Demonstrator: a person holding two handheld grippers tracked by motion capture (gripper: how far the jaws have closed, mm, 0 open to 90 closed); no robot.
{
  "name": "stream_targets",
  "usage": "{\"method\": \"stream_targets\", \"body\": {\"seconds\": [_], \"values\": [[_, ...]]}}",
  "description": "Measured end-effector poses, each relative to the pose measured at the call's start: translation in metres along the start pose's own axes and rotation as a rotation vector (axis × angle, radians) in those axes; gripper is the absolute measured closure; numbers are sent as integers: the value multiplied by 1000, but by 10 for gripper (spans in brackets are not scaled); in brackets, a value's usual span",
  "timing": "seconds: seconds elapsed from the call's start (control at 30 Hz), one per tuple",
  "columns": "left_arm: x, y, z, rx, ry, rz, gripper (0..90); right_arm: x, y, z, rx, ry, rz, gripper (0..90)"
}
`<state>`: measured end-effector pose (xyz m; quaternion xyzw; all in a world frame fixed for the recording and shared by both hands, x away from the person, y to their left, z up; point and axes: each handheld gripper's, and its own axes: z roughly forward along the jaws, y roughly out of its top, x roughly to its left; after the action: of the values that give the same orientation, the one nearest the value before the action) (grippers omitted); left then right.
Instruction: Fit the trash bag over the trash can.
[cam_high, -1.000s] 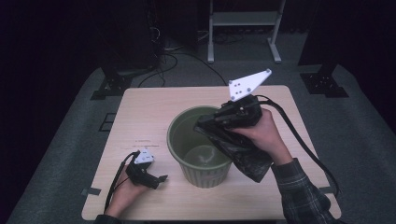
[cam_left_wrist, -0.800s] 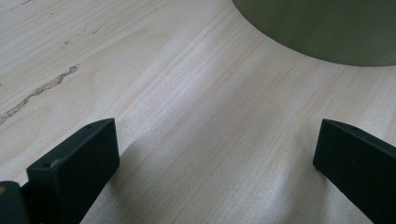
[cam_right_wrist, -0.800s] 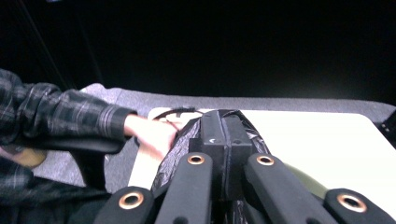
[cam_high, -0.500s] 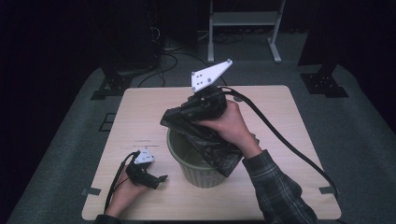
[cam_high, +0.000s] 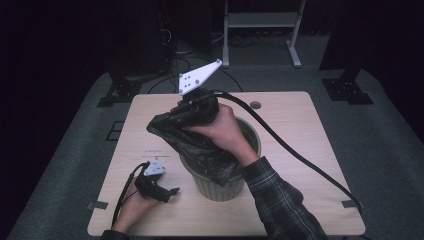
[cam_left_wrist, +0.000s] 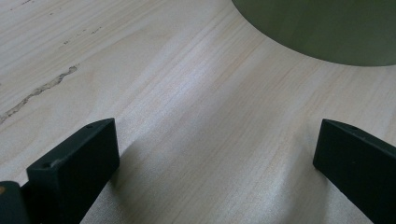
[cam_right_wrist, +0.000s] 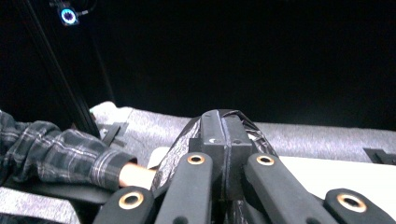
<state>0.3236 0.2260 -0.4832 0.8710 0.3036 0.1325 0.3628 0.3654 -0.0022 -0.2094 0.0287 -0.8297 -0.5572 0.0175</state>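
A light wooden table (cam_high: 310, 130) stood on grey carpet (cam_high: 380, 135); behind it, a white metal stand (cam_high: 260, 20) and dark surroundings.

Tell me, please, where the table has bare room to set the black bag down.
Bare wood lies along the table between the green bin and its right edge, and at the far left corner. The near left is crowded by the left gripper.

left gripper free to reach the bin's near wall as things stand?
Probably yes. The left gripper rests on the table with jaws open, and bare wood lies between it and the green bin. The black bag hangs higher up.
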Motion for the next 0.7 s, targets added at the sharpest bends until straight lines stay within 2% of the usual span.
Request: {"method": "stream_targets", "body": {"seconds": [0.13, 0.3, 0.37, 0.5, 0.7], "values": [[0, 0, 0, -1, 0, -1, 0, 0, -8, -9, 20, -31, 12, 898], [0, 0, 0, 0, 0, 0, 0, -4, -22, -31, 24, -74, 37, 898], [0, 0, 0, -1, 1, 0, 0, -5, -26, -39, 42, -90, 47, 898], [0, 0, 0, -1, 1, 0, 0, -5, -35, -54, 37, -116, 61, 897], [0, 0, 0, -1, 2, 1, 0, -1, -50, -65, 76, -115, 76, 894]]}}
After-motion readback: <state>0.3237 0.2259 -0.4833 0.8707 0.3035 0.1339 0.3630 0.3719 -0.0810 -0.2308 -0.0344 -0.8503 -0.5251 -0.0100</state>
